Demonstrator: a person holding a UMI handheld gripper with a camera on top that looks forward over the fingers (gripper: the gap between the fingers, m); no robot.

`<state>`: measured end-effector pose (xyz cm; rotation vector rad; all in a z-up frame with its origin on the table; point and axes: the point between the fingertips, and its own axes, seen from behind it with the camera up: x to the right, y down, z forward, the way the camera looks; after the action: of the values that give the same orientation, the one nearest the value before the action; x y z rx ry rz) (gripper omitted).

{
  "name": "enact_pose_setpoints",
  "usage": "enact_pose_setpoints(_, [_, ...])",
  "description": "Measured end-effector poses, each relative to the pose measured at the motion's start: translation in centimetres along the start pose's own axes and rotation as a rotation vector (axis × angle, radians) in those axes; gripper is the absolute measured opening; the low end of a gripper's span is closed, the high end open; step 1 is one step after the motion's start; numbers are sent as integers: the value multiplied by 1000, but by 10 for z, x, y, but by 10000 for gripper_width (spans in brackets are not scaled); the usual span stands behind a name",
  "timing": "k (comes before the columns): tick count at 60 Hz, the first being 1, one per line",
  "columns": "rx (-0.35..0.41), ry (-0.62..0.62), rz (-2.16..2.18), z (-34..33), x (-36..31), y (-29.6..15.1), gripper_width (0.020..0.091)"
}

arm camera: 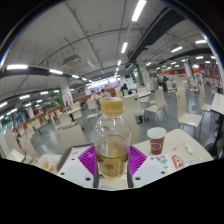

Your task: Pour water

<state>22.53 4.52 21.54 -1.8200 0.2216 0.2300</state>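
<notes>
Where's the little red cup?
In the gripper view, the red cup stands on the white table, just right of the bottle held between the gripper's fingers.

A big room stretches far beyond the tongs. Long white lights (pixel 137 10) run across the dark ceiling (pixel 90 40). Many white tables (pixel 133 103) and chairs (pixel 190 119) stand well beyond the tongs, with more off to both sides.

bottle (pixel 112 138) between fingers (pixel 92 160) | cup (pixel 156 140) right, beyond | both on table (pixel 195 152)
</notes>
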Motion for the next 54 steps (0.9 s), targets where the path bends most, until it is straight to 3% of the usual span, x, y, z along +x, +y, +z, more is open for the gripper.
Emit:
enact_pose_setpoints(8, [-55,119,-192,5,65,48,378])
enact_pose_setpoints(19, [-156,161,-235,10,109,124,379])
enact_pose_setpoints(24, [-178,181,-259,8,121,149,385])
enact_pose_setpoints(29, [-128,176,-280,5,119,148,397])
enact_pose_setpoints(36, [-124,184,-234,4,121,149,483])
enact_pose_setpoints(39, [-168,204,-217,1,126,156,540])
enact_pose_setpoints(41, [-208,213,-210,-1,128,162,658])
enact_pose_setpoints(43, [-229,212,-205,-4,126,164,829])
enact_pose_setpoints(44, [-235,216,-204,-5,127,165,873])
enact_pose_setpoints(47, [-270,239,-194,-17,126,165,816])
enact_pose_setpoints(50, [-295,263,-191,-31,124,163,856])
enact_pose_setpoints(54, [-315,269,-186,-51,113,159,849])
